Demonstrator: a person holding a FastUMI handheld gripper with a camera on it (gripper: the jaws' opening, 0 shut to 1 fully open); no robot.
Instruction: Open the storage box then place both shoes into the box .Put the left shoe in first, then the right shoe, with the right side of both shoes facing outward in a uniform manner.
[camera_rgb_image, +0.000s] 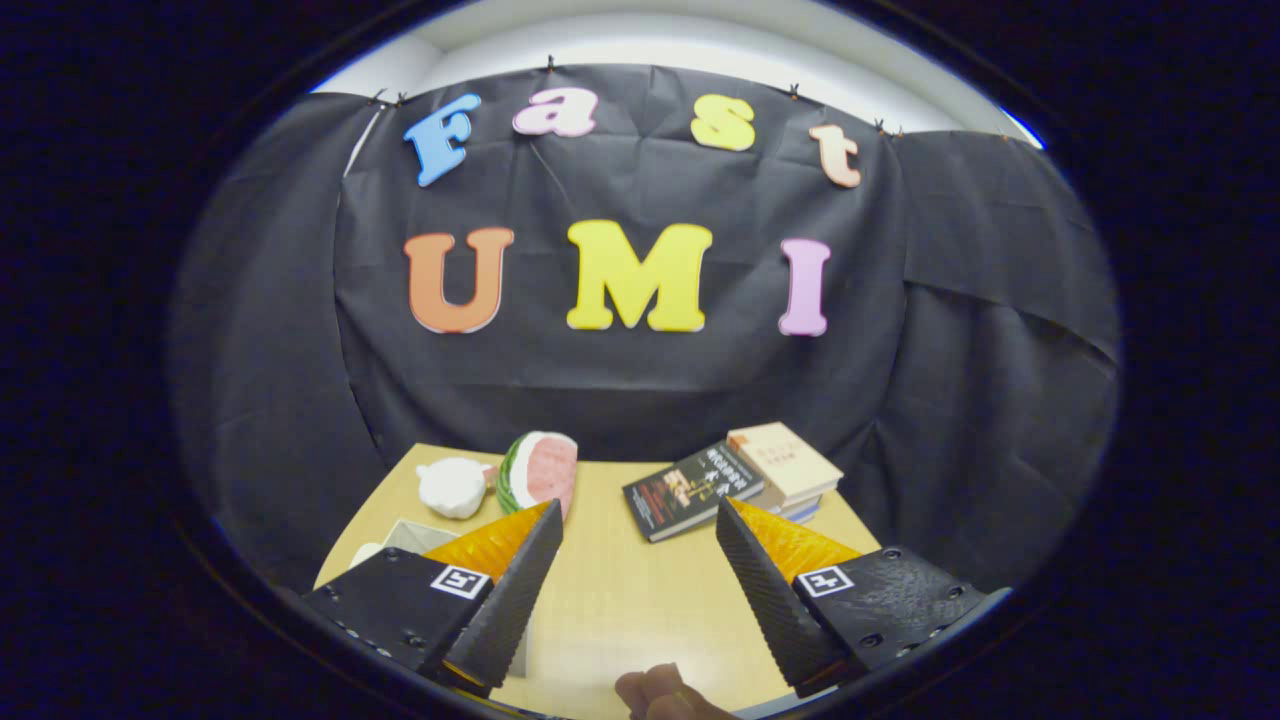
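Note:
My gripper (638, 515) is held above a light wooden table (620, 590), its two fingers spread wide apart with nothing between them. A pale box-like edge (405, 535), perhaps the storage box, peeks out behind the left finger; most of it is hidden. No shoes can be made out from this angle.
Beyond the left finger lie a watermelon-slice toy (540, 470) and a white plush item (452, 487). Beyond the right finger sit a dark book (692, 490) and a stack of books (785, 465). A person's fingertips (665, 692) show at the table's near edge.

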